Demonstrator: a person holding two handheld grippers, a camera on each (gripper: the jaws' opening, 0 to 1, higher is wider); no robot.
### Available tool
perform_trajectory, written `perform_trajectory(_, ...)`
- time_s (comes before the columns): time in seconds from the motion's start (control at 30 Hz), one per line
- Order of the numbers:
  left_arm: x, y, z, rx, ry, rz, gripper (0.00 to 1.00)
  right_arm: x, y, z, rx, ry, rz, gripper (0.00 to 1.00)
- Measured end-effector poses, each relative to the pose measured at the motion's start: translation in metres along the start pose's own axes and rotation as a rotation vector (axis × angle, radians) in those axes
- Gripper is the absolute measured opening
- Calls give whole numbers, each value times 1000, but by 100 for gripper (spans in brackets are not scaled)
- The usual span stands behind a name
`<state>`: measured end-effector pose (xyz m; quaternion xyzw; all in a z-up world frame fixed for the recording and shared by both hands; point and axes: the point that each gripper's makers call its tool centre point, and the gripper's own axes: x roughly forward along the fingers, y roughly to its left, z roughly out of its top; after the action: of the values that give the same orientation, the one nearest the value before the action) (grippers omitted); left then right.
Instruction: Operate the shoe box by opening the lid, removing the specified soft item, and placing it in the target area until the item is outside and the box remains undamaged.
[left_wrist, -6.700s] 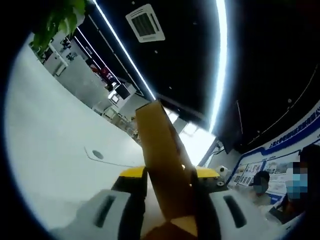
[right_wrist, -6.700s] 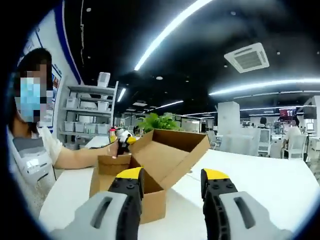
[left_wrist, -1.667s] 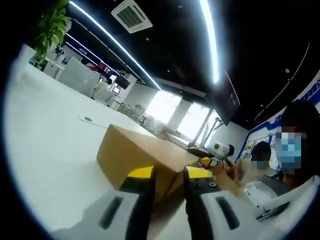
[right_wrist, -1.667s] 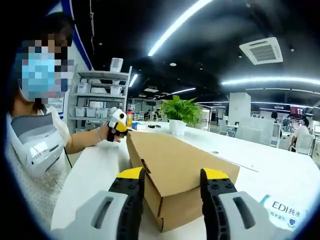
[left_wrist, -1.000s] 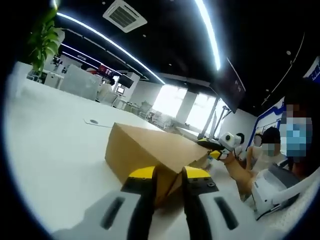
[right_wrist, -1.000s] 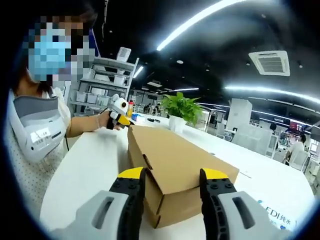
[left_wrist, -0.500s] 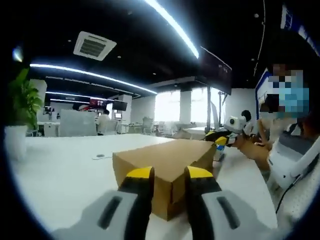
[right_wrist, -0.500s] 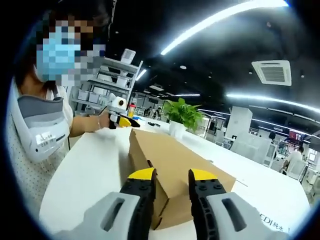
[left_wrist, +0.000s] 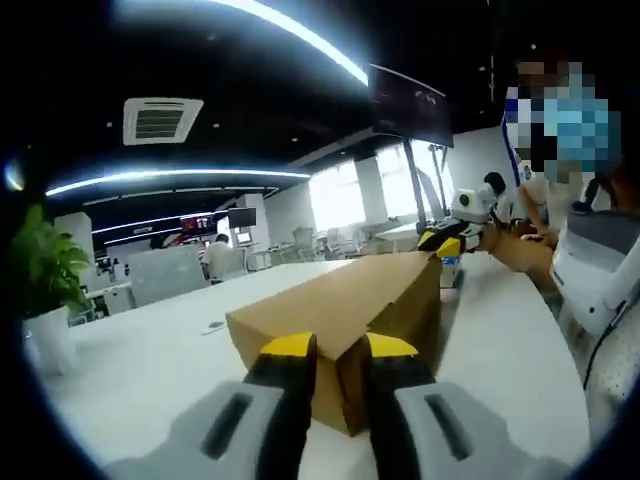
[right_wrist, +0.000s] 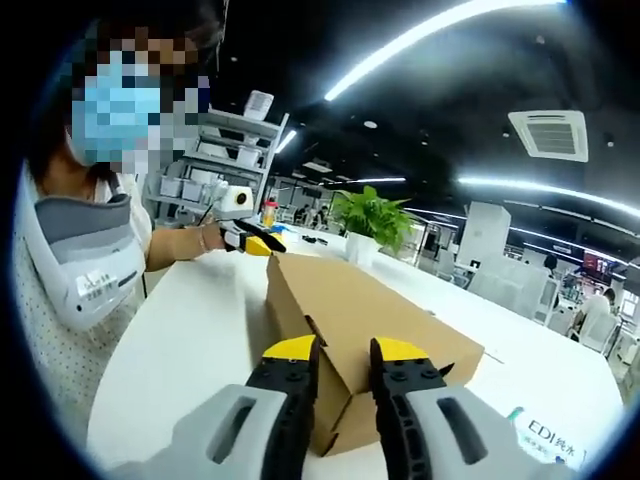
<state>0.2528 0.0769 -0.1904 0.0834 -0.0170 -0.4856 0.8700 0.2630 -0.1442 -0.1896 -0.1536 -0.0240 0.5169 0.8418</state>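
Closed shoe box (left_wrist: 345, 310) on white tabletop (left_wrist: 130, 370), lid down, directly ahead of both claws. Left claw (left_wrist: 338, 349) narrowed, jaws straddling the box's near corner. Right claw (right_wrist: 345, 352) likewise narrowed about the opposite corner (right_wrist: 350, 385); actual contact indiscernible.

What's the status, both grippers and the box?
Left gripper pinching brown cardboard shoe box corner. Right gripper pinching opposite corner. Lid shut. Nothing blocking.
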Motion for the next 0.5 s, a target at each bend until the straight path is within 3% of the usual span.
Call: perform_trajectory(0.5,4,-7,1,10,-9,1,17,-5,-4,-1,-9,-31,24,19)
